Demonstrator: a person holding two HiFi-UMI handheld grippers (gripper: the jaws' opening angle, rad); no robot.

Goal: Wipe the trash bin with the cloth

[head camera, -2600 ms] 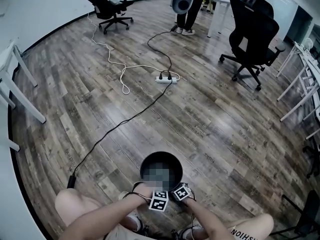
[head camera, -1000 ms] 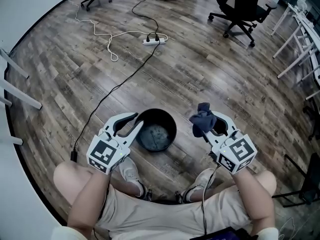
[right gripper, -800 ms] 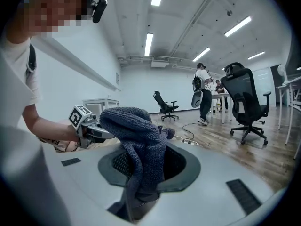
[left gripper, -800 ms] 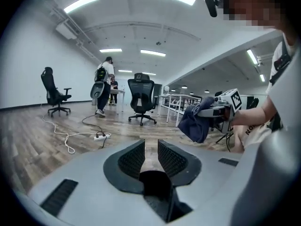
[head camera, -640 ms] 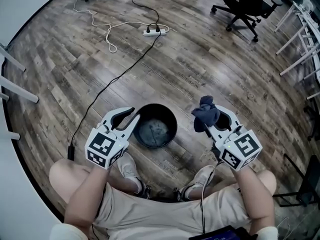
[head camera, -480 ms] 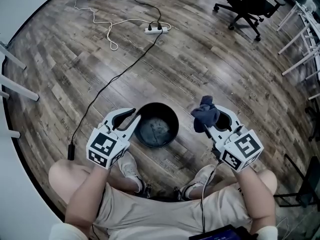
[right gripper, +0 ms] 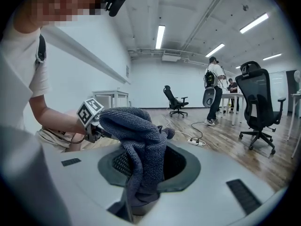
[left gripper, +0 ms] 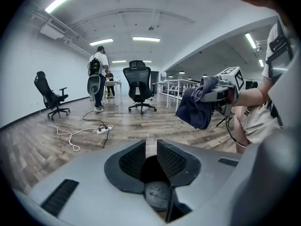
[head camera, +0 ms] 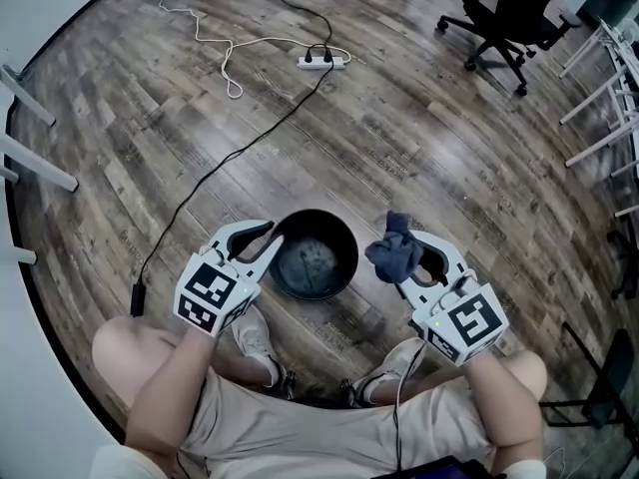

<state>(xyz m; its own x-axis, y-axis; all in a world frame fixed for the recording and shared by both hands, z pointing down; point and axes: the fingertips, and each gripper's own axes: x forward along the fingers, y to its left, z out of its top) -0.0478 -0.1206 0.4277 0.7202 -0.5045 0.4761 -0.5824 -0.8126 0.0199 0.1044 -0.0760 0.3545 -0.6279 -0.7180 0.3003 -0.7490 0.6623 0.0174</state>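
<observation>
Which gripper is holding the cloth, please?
The right gripper: its jaws clamp the dark cloth. The left gripper has just been closing its jaws, but they pinch nothing.

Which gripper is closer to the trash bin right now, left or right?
Left. The left gripper sits at the left rim of the trash bin, its jaws just closed to a narrow gap, gripping nothing. The right gripper, clamping the cloth, hangs just off the right rim.

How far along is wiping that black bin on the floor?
Done: the dark blue knitted cloth is clamped in the right gripper. In hand: the left gripper, jaws just closing, straddles the rim of the round black trash bin; a firm grip isn't clear. Left: all wiping; the cloth hangs beside the bin, not touching it.
</observation>
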